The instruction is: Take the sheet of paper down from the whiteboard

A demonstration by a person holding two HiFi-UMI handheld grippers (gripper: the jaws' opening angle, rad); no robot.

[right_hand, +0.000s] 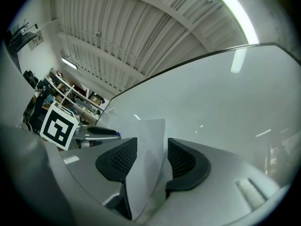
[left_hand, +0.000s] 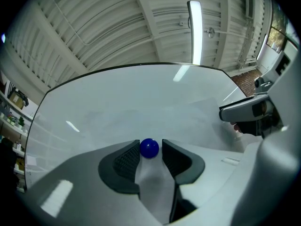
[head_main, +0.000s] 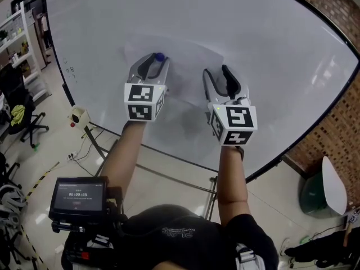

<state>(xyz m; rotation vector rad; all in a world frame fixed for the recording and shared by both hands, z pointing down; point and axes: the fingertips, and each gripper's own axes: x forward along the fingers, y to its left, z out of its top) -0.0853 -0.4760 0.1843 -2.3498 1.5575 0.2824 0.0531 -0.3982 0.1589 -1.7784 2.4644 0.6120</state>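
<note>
1. Between the spread jaws of the left gripper (head_main: 154, 61), at their tips, sits a small, glossy blue ball magnet (left_hand: 149, 148).
2. At 3 o'clock from it, the right gripper (right_hand: 151, 145) holds its jaws wide apart. The loose edge of the sheet of paper (right_hand: 151, 128) rises between the dimpled black pads (right_hand: 123, 158), which are not closed on it.
3. Thin, white and slightly curled, the sheet lies at 12 o'clock of both grippers on the smooth, shiny whiteboard (right_hand: 211, 93).

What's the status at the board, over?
Left gripper open, blue magnet between its tips. Right gripper open, sheet edge between its jaws, ungripped. Sheet on whiteboard, magnet on it.
</note>
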